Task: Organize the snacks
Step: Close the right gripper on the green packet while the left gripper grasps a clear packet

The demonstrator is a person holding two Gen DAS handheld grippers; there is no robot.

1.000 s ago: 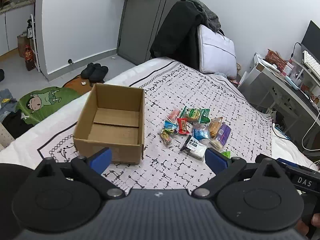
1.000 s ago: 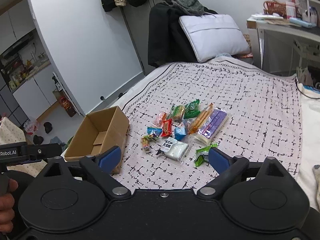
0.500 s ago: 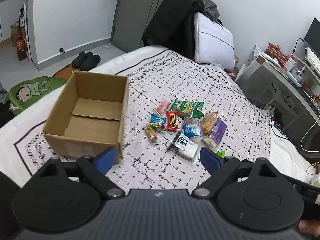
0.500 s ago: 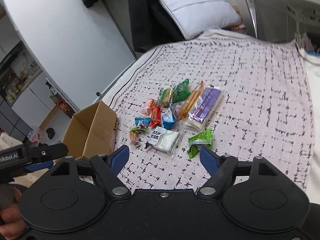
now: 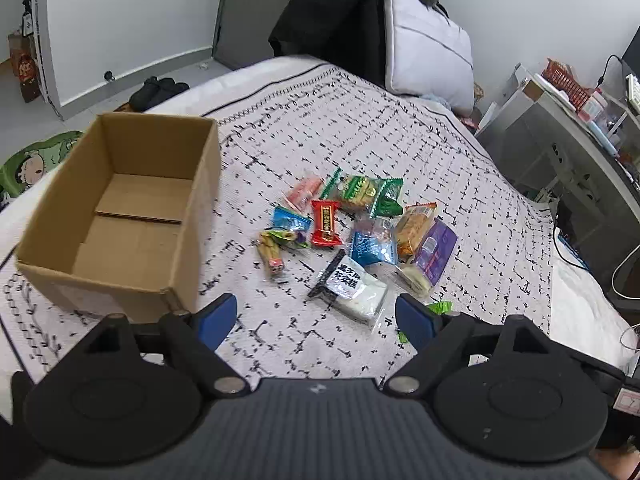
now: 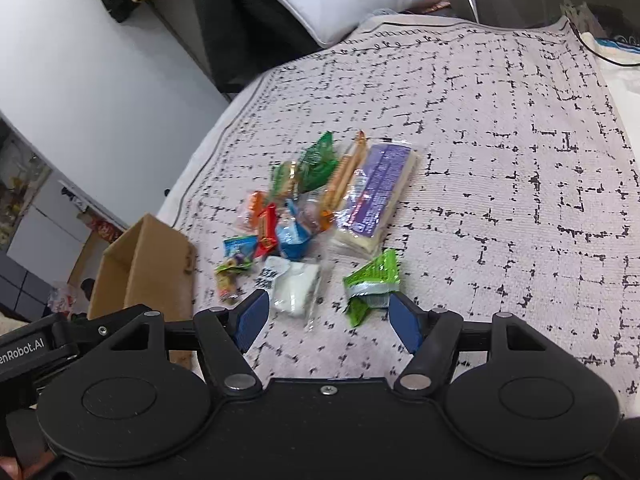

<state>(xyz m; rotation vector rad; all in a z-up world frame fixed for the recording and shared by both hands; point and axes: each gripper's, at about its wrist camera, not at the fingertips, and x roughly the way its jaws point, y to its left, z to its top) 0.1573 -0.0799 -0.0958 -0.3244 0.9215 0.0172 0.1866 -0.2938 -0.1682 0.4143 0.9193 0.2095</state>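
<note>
Several wrapped snacks lie in a loose pile on the bed cover: a white packet with black print (image 5: 352, 286) (image 6: 294, 286), a red bar (image 5: 325, 224), a purple pack (image 5: 434, 254) (image 6: 374, 198), and a green packet (image 6: 372, 284) nearest the right gripper. An empty open cardboard box (image 5: 120, 216) (image 6: 140, 268) stands left of the pile. My left gripper (image 5: 316, 320) is open and empty, just short of the white packet. My right gripper (image 6: 326, 320) is open and empty, its fingers on either side of the white and green packets, slightly above them.
The bed cover (image 5: 360, 128) is white with black marks. A pillow (image 5: 428, 48) and a dark jacket (image 5: 328, 20) are at the bed's head. A desk with clutter (image 5: 580, 120) stands to the right. Shoes (image 5: 158, 90) and a green mat (image 5: 28, 164) are on the floor at left.
Both grippers have moved forward and down toward the snack pile, which now looks larger and closer. Both stay open and empty. The box and snacks have not moved.
</note>
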